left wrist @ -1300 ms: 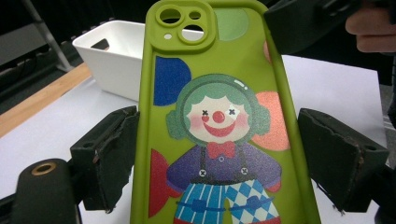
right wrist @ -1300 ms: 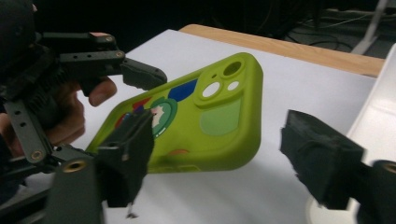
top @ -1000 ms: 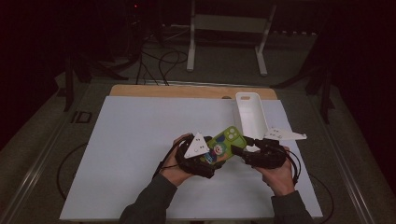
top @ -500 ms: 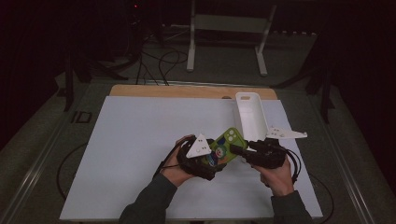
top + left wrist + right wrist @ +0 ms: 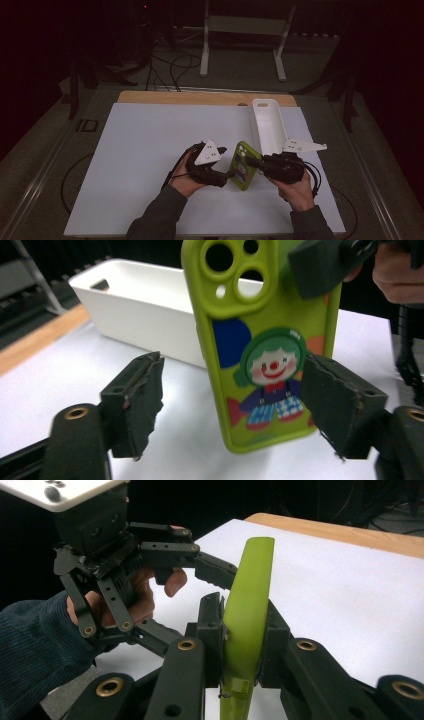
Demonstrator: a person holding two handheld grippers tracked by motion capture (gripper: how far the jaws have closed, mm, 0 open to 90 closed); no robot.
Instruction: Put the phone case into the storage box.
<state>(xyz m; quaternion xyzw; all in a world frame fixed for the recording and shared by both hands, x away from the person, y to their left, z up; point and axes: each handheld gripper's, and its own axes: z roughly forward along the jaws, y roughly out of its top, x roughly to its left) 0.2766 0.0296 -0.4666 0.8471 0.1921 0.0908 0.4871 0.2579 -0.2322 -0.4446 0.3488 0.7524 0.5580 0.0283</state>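
Note:
A lime-green phone case [image 5: 243, 167] with a clown picture [image 5: 270, 370] stands upright on its edge above the white tabletop. My right gripper [image 5: 242, 615] is shut on it, its two black pads clamping the thin case [image 5: 250, 575] from both faces. My left gripper [image 5: 237, 395] straddles the case's lower end and its jaws have just been closing. The right-hand pad [image 5: 340, 405] is at the case's edge, while the left-hand pad [image 5: 140, 395] stands well apart from it. From above, the left gripper [image 5: 226, 172] and right gripper [image 5: 254, 162] meet at the case.
A long white bin [image 5: 270, 130] lies just behind the case, at the right of the white board [image 5: 150, 150]. A wooden strip [image 5: 200, 97] runs along the board's far edge. A white metal stand [image 5: 245, 30] and cables are on the floor beyond.
The case has turned from lying nearly flat to standing on edge between the grippers. The right gripper's jaws have closed on it. Both hands stay at the same spot.

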